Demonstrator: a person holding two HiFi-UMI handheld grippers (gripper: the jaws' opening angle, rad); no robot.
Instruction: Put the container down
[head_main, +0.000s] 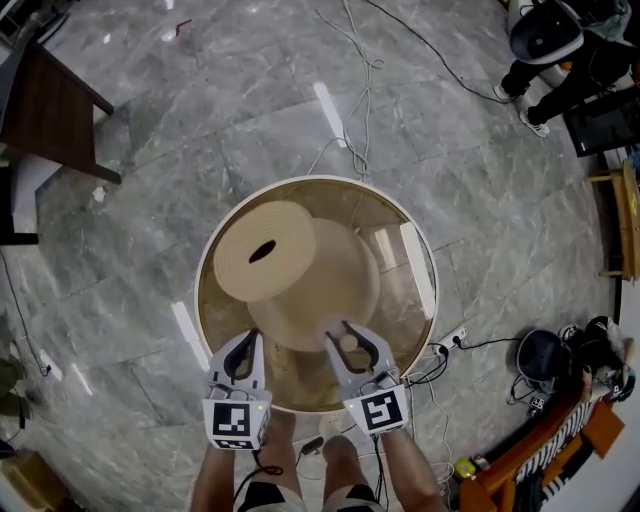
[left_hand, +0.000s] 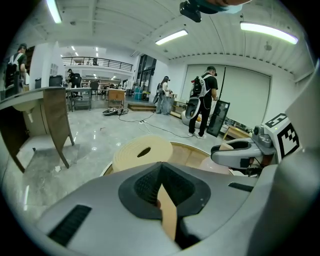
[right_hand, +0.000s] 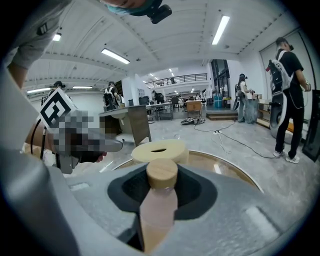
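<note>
My right gripper (head_main: 349, 338) is shut on a small container (right_hand: 160, 202) with a pale pinkish body and a round wooden lid (right_hand: 161, 173), held upright over the near part of the round table (head_main: 424, 250). My left gripper (head_main: 240, 352) hangs beside it on the left, its jaws closed on a thin tan strip (left_hand: 168, 210). Beyond both grippers a big beige roll (head_main: 268, 250) with a dark slot in its top stands on a wider beige base in the middle of the table. The same roll (right_hand: 159, 149) shows behind the lid in the right gripper view.
The table has a white rim and a glossy brown top. Cables run over the grey marble floor, with a power strip (head_main: 452, 338) at the right. A dark wooden desk (head_main: 55, 110) stands far left. People (left_hand: 205, 102) stand across the hall.
</note>
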